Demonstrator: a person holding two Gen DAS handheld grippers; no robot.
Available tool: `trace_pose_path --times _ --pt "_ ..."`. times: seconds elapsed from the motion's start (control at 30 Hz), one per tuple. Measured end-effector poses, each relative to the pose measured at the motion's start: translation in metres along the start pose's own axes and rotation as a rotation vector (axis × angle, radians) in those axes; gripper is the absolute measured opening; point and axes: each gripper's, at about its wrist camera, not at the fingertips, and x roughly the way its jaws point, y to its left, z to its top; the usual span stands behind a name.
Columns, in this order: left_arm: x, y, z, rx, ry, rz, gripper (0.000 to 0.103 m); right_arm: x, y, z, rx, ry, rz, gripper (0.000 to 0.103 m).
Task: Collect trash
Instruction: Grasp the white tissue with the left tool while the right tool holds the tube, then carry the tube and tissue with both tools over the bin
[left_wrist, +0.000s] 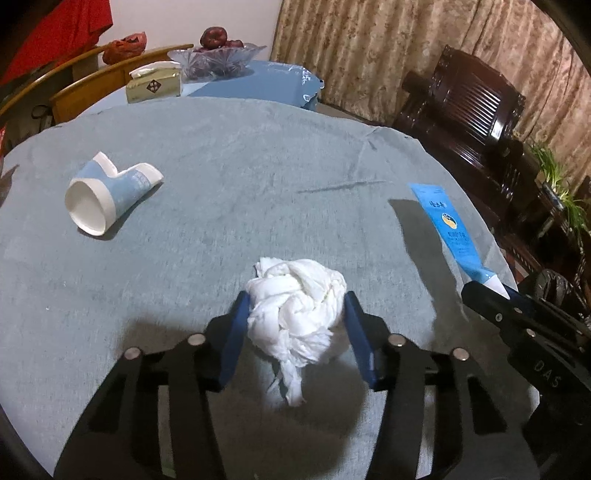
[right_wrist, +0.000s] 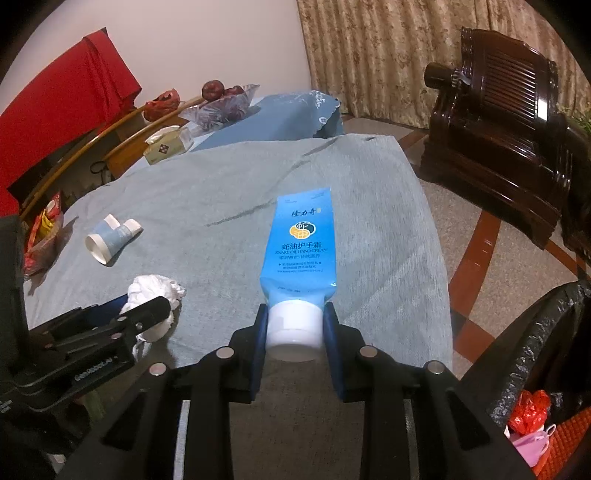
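My left gripper (left_wrist: 295, 306) is shut on a crumpled white tissue ball (left_wrist: 295, 310), held just above the blue-grey tablecloth (left_wrist: 221, 166). It also shows in the right wrist view (right_wrist: 155, 291). My right gripper (right_wrist: 295, 325) is shut on the white cap of a blue hand cream tube (right_wrist: 301, 240), which sticks out forward over the cloth; the tube also shows in the left wrist view (left_wrist: 448, 229). A crushed blue-and-white paper cup (left_wrist: 107, 195) lies on its side at the left of the table, also seen in the right wrist view (right_wrist: 110, 240).
A trash bin with a black liner (right_wrist: 532, 362) stands on the floor at the right, holding red and pink scraps. A tissue box (left_wrist: 153, 86) and a glass fruit bowl (left_wrist: 214, 57) sit at the far edge. Snack wrappers (right_wrist: 46, 236) lie far left. A dark wooden armchair (right_wrist: 498, 122) stands right.
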Motion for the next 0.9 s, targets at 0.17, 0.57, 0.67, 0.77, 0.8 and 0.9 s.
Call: trace_pose_path --times 0.17,0.57,0.67,0.77,0.8,0.9 --pt "-0.017 -0.002 0.005 0.007 -0.055 -0.002 0.041 -0.007 0.004 0.000 -0.013 -0.011 0.010 0.029" --pt "-0.061 -0.015 0.016 0.022 -0.132 -0.005 0.041 -0.036 0.003 0.004 -0.025 -0.053 0.023 0.029" --pt "-0.069 -0.019 0.016 0.028 -0.141 -0.002 0.041 -0.046 0.002 0.005 -0.028 -0.065 0.023 0.029" --pt "-0.076 -0.025 0.015 0.035 -0.144 0.005 0.041 -0.056 -0.001 0.006 -0.028 -0.076 0.022 0.029" --pt "-0.077 -0.026 0.014 0.036 -0.145 0.004 0.041 -0.059 -0.001 0.005 -0.028 -0.080 0.022 0.029" --pt "-0.083 -0.030 0.012 0.038 -0.149 -0.001 0.041 -0.071 -0.004 0.004 -0.031 -0.094 0.022 0.029"
